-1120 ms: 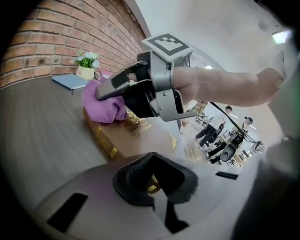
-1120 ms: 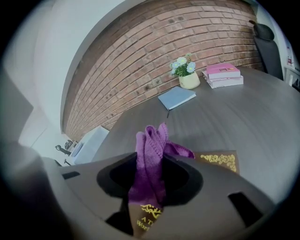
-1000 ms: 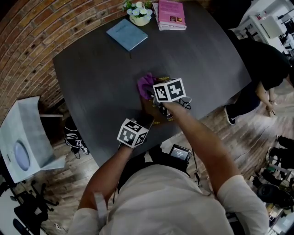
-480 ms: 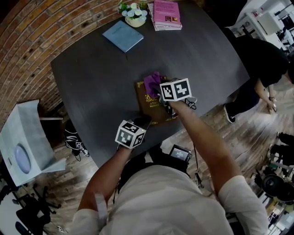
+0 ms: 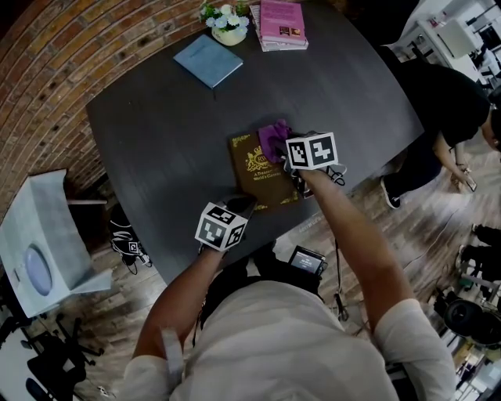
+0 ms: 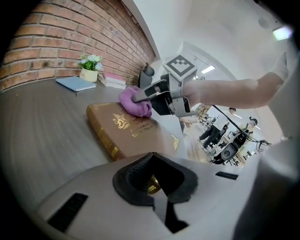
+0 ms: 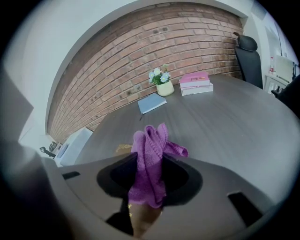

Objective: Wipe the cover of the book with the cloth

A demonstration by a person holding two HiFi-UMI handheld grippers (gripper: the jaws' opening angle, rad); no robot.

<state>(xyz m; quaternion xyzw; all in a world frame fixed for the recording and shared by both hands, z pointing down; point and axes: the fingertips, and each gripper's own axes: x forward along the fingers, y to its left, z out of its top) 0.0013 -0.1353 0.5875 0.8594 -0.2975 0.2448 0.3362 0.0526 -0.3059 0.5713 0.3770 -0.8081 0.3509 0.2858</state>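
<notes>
Your right gripper [image 7: 148,183] pinches a bunched purple cloth [image 7: 150,150] against the far corner of the brown, gold-stamped hardcover book [image 5: 257,180], which lies by the dark table's [image 5: 156,133] near edge. Your left gripper [image 6: 154,180], jaws pressed together, sits at the book's near corner. At the far edge, a pot [image 5: 228,34] holds white flowers.

Dark table [image 5: 156,133] with brown book [image 5: 254,176], blue notebook [image 5: 207,60], pink book stack [image 5: 282,23], potted flowers [image 5: 227,19].
</notes>
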